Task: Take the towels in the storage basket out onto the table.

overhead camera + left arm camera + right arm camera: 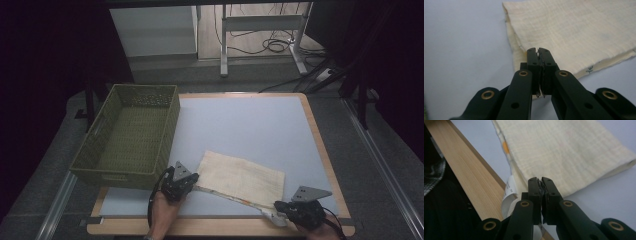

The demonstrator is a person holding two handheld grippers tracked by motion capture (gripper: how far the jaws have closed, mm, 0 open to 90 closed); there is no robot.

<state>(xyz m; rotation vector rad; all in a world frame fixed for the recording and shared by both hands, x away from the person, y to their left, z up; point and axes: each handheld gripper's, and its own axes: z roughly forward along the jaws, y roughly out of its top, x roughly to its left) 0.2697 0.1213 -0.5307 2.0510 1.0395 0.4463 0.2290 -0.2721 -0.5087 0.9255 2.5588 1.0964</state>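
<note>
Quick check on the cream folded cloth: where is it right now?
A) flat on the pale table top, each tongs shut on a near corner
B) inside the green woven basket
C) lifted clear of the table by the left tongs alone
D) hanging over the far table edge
A: the cream folded cloth lies flat on the pale table top, with the left tongs and right tongs each shut on a near corner, beside the green woven basket.

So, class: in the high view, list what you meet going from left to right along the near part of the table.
Green woven basket → left tool, shut on the cloth's near left corner → folded cream cloth → right tool, shut on the cloth's near right corner → table's wooden right edge.
</note>
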